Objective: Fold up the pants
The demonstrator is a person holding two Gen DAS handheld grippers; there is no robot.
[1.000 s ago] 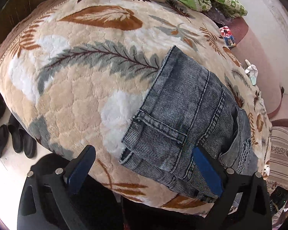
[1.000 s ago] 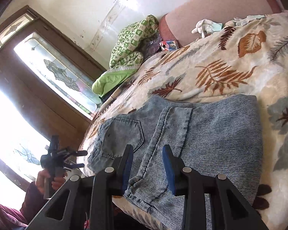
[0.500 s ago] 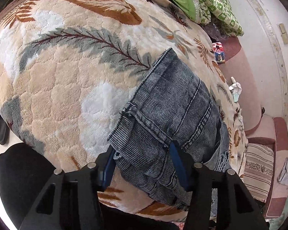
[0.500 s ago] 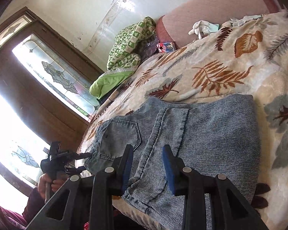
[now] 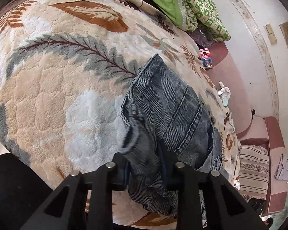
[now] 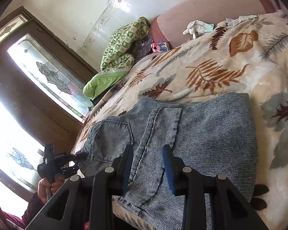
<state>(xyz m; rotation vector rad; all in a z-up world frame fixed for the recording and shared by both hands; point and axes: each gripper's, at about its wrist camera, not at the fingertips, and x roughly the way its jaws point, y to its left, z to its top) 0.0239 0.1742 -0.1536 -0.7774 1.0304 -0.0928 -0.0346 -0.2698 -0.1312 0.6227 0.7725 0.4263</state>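
My left gripper [image 5: 145,169] has swung in from wide open, jaws closing on bunched denim.
The folded grey-blue corduroy-textured jeans [image 6: 192,134] lie at the leaf-patterned plush blanket's [image 5: 57,95] near edge; my right gripper [image 6: 147,167] stays clamped on their edge, so both ends look ready to lift.

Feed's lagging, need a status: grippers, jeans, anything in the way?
Left gripper closing, bunched jeans hem between its fingers. Right gripper straddling the near edge, grip unclear. Blanket around the jeans unobstructed.
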